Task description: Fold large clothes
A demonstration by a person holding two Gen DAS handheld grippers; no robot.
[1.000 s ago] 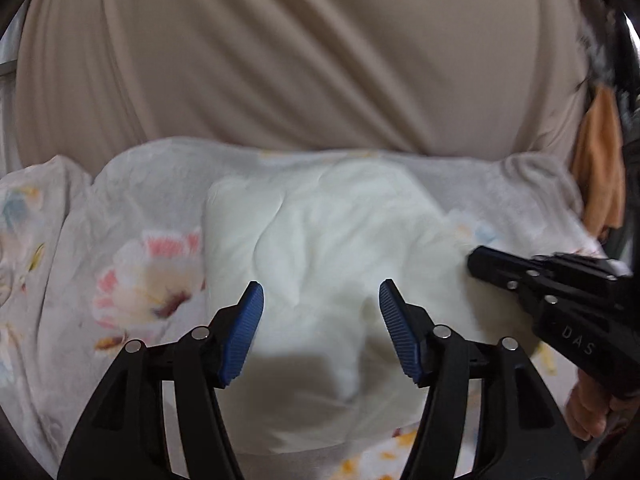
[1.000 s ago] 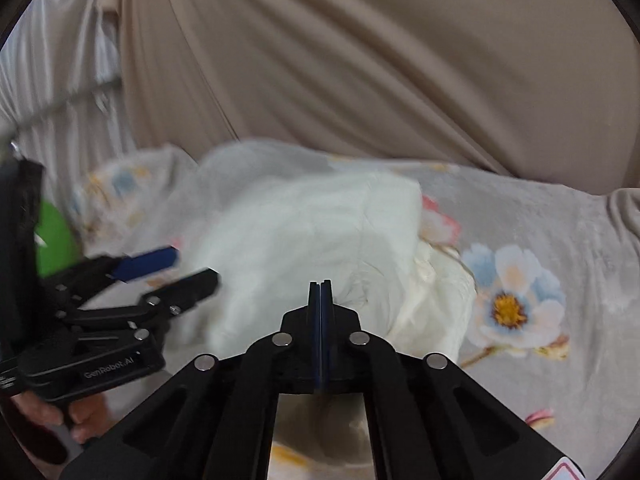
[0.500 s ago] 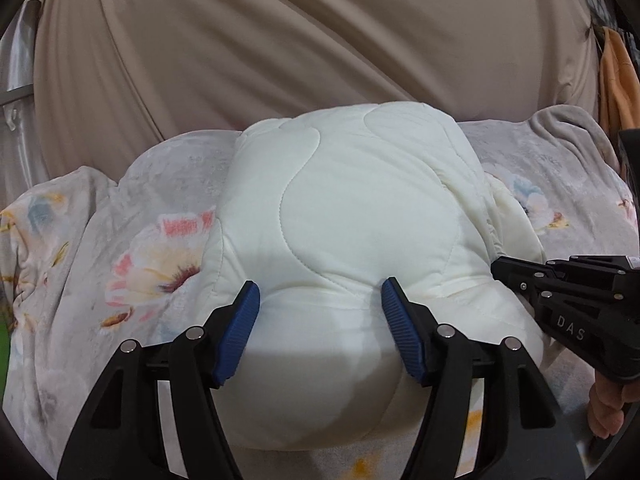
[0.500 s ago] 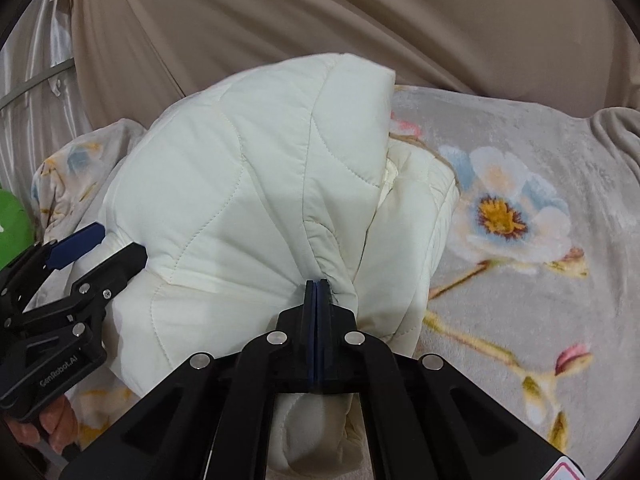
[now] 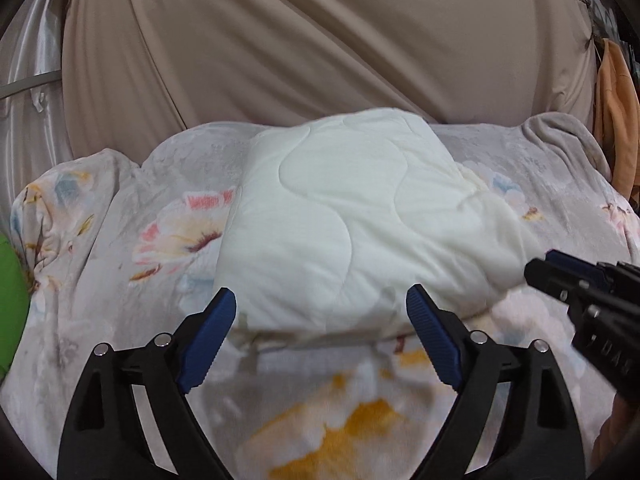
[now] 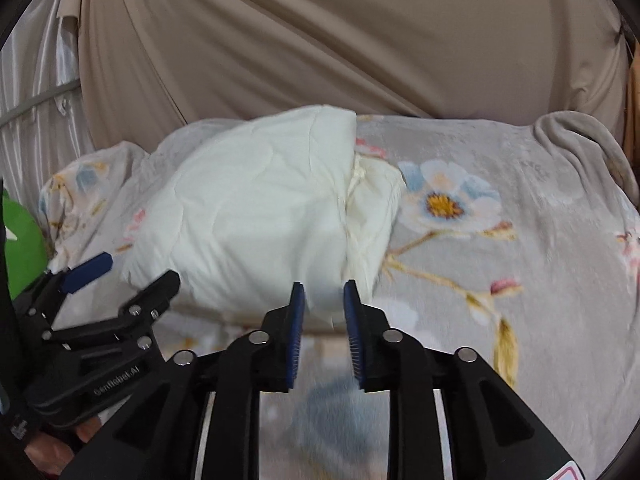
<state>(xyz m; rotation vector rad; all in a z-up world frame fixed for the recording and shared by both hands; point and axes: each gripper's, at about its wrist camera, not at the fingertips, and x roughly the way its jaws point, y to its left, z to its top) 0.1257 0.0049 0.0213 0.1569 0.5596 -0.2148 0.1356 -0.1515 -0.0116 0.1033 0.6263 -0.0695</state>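
A: Two tools letting go: left hand-held gripper opening wide, right hand-held gripper parting, nothing between either.

B: The folded cream jacket sits on the floral blanket. Puffy padding could spring that fold open.

green object cut by frame edge, near blanket blurred

Soft, even indoor light (fisheye-bent edges), foreground smeared by blur.
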